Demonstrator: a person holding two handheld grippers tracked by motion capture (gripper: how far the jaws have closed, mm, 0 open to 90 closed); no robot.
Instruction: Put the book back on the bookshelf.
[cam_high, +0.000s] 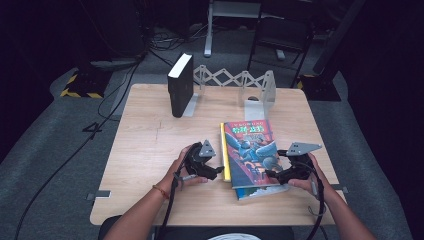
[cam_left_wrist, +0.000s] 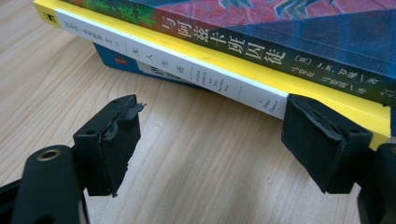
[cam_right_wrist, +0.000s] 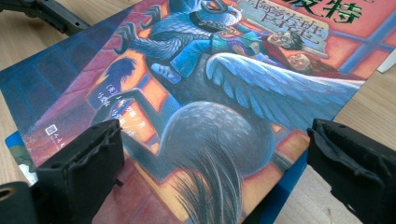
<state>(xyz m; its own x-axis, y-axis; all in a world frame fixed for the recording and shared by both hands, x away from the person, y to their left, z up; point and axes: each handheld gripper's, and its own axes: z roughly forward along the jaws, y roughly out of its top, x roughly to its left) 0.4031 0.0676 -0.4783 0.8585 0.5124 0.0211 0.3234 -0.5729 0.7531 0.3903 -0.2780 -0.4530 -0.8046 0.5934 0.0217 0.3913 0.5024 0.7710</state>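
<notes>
Books in a stack (cam_high: 252, 155) sit on the wooden table (cam_high: 150, 150), toward its right side and closer to the near edge than the far one, three of them piled flat and a bit skewed. Biggest one on top is the picture-cover book (cam_right_wrist: 224, 93), with a winged grey creature and a rider on a red and blue cover; under it there's a yellow-and-white book (cam_left_wrist: 187, 65), its spine showing along the left of the pile, and at the bottom a blue book (cam_left_wrist: 119, 63) poking out at the near end. Over by the far edge, left of the middle, a black book (cam_high: 180, 85) stands upright against a metal bookend rack (cam_high: 240, 82) that stretches along that edge with a zigzag lattice. Now the hands: the left gripper (cam_high: 216, 172) is held just beside the left side of the stack, jaws pointing at the spines and spread wide, nothing between them but bare table in the left gripper view, though the pad on the right of that view (cam_left_wrist: 322, 140) sits right at the yellow edge and I can't tell if it touches. The right gripper (cam_high: 272, 174) is at the near right corner of the stack, jaws wide apart too, straddling the top cover's corner in the right gripper view without pinching anything.
</notes>
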